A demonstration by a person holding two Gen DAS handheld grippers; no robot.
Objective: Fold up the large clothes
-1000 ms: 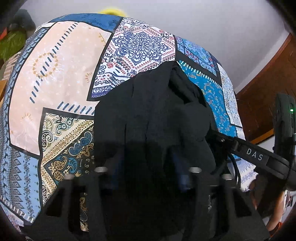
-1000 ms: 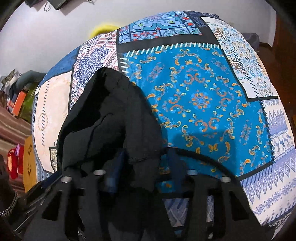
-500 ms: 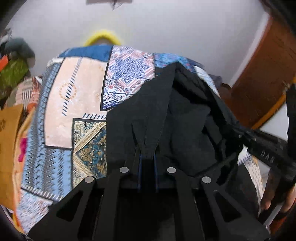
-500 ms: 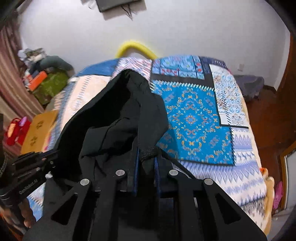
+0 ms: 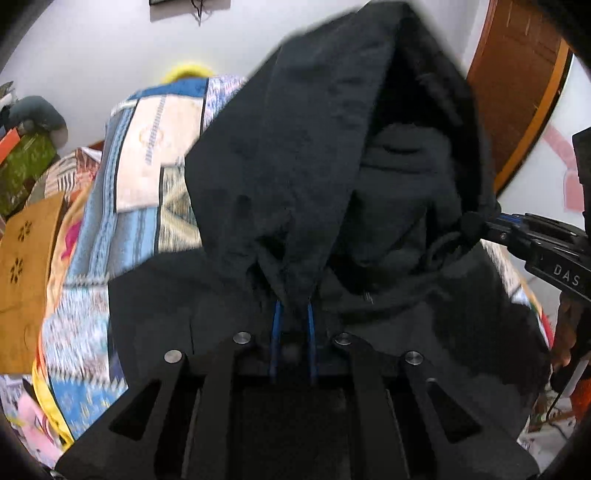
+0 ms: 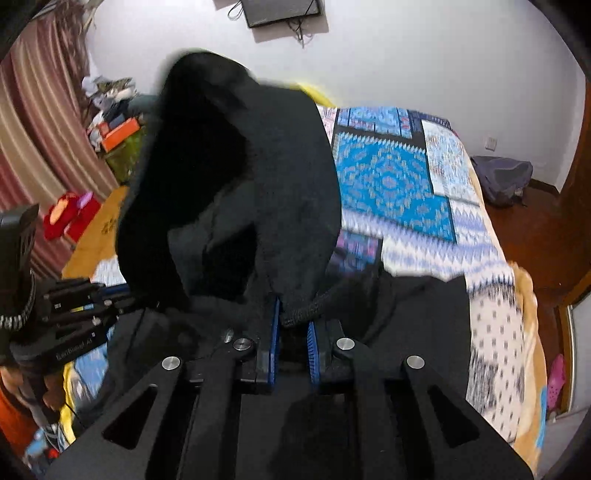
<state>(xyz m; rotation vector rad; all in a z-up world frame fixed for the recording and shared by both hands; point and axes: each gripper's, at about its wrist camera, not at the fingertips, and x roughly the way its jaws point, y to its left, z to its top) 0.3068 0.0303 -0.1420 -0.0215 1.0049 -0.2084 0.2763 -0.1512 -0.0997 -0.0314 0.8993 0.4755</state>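
A large black hooded garment [image 5: 295,155] hangs lifted in the air between both grippers, above a bed with a patchwork cover [image 5: 147,147]. My left gripper [image 5: 292,314] is shut on a fold of its black cloth. My right gripper [image 6: 291,321] is shut on its thick ribbed hem [image 6: 306,308]. The garment [image 6: 236,177] fills the middle of the right wrist view and hides much of the bed [image 6: 391,181]. The right gripper also shows at the right edge of the left wrist view [image 5: 546,251], and the left gripper at the left edge of the right wrist view [image 6: 74,306].
A white wall stands behind the bed, with a dark screen [image 6: 280,11] mounted on it. Striped curtains [image 6: 33,122] and clutter lie to the left of the bed. A wooden door [image 5: 517,74] and a dark bag on the floor [image 6: 502,181] are on the right.
Both grippers closed on the garment and lifted it off the bed. The garment now hangs higher and covers more of each view; the bed looks farther below.
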